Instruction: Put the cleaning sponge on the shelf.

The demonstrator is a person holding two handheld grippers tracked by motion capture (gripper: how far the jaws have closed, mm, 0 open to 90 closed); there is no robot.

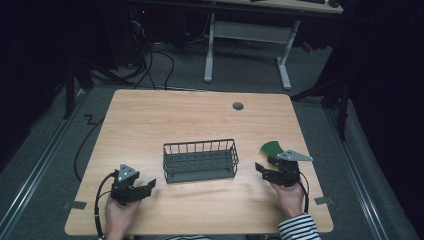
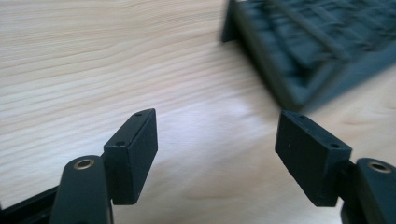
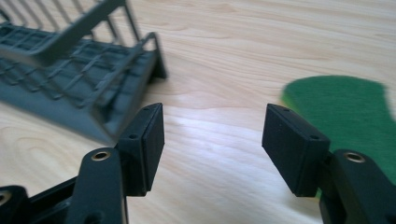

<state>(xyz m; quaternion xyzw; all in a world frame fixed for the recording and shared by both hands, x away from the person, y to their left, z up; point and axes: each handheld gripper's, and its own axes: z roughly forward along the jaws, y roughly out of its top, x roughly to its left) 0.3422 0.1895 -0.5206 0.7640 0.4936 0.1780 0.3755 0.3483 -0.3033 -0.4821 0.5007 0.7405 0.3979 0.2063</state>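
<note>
Lying flat, green sponge (image 3: 345, 116) beside right gripper (image 3: 212, 140), long axis toward far edge.

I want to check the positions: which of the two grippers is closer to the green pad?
The right gripper: the green pad lies just beside its jaw. The left gripper sits beyond the wire basket.

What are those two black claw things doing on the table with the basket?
A person sits at a light wooden table holding a gripper in each hand. The left gripper is open and holds nothing, a little way from the dark grey wire basket in the middle. The right gripper is open too, right next to a flat green sponge-like pad lying on the table beside the basket. Nothing has been picked up yet, and the basket looks empty.
</note>
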